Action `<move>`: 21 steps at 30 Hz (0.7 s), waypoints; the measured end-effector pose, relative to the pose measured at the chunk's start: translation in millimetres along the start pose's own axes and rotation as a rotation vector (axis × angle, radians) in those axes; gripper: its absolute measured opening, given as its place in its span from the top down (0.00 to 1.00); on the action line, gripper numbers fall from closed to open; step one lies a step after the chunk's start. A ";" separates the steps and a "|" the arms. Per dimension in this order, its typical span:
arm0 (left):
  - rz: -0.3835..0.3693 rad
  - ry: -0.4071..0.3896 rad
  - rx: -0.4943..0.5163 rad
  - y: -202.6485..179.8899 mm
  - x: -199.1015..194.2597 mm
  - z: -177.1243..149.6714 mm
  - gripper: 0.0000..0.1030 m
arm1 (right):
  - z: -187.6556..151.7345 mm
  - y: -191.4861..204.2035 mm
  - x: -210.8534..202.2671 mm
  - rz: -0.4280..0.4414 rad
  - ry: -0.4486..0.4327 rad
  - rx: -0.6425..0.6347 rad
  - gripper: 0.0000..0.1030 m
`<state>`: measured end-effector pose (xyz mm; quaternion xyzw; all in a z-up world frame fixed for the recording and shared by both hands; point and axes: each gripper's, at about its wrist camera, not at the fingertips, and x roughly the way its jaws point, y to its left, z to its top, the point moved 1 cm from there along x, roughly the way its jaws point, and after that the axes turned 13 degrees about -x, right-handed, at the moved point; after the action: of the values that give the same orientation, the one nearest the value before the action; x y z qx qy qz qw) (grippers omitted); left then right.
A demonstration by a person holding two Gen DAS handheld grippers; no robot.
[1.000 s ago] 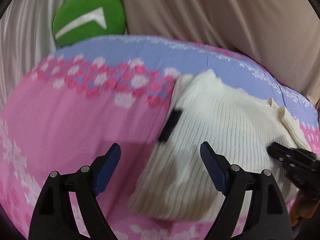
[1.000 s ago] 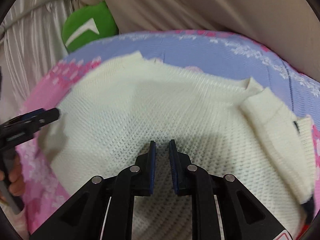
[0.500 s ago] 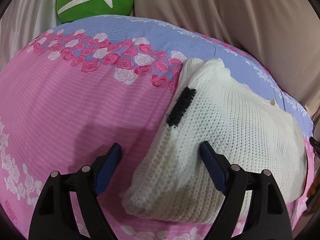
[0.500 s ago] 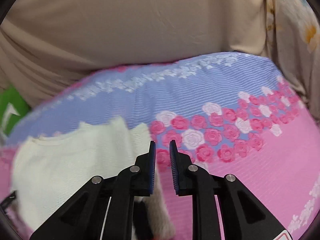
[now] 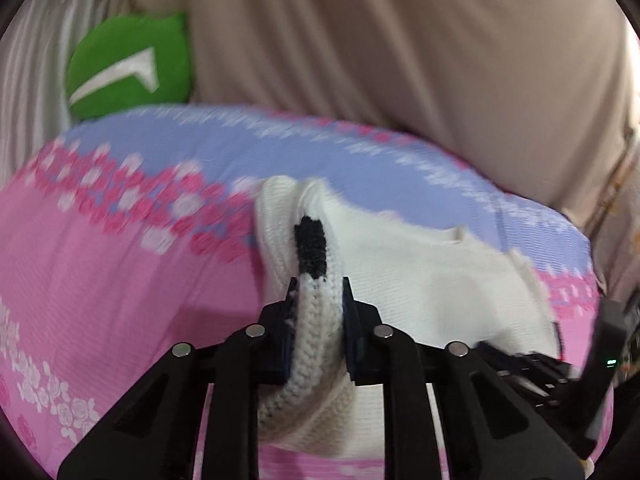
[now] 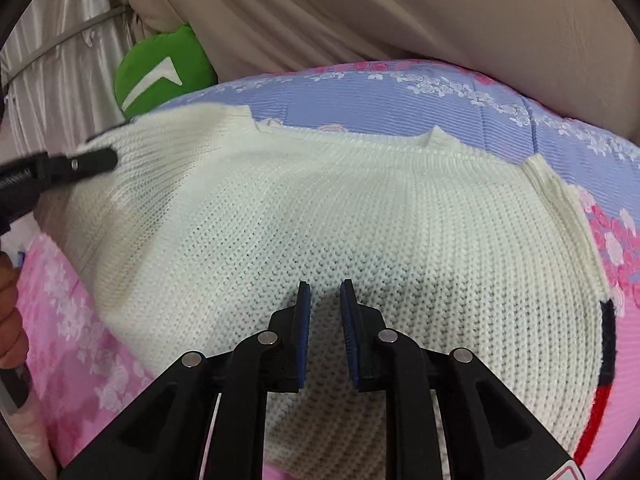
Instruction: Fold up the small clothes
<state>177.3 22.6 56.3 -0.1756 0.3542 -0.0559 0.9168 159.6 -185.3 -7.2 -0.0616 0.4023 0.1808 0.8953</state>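
Note:
A cream knitted sweater (image 6: 320,216) lies folded on the pink and blue floral bed cover (image 6: 400,96). Its hem band, with black and red stripes (image 6: 606,356), shows at the right edge. My left gripper (image 5: 318,296) is shut on the sweater's left folded edge (image 5: 312,332), just below a black patch (image 5: 310,248), and lifts it off the cover. That gripper also shows in the right wrist view (image 6: 80,162) at the sweater's left edge. My right gripper (image 6: 325,292) hovers over the middle of the sweater, its jaws nearly together and holding nothing.
A green cushion (image 5: 128,68) with a white mark sits at the back left against beige fabric (image 5: 400,60). Silvery pleated curtain (image 6: 60,80) hangs at the left. The pink floral cover (image 5: 100,280) spreads left of the sweater.
My left gripper has closed on the sweater's left edge, which it straddled open before, and raised it. My right gripper has swung back from the bare cover to above the sweater.

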 end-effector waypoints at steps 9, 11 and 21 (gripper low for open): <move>-0.165 0.027 0.286 -158.2 10.7 -56.2 0.93 | -60.9 -67.8 -63.0 -0.033 -0.083 0.229 0.80; -0.175 0.091 0.321 -180.0 32.6 -80.7 0.93 | -81.1 -80.8 -71.7 -0.044 -0.080 0.273 0.80; -0.180 0.141 0.354 -181.2 39.4 -119.0 0.89 | -103.1 -106.9 -97.1 -0.019 -0.119 0.332 0.69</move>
<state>130.9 -188.9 15.2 -0.0384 0.3848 -0.2110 0.8977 68.3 -337.4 -7.8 0.0940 0.3725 0.1069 0.9171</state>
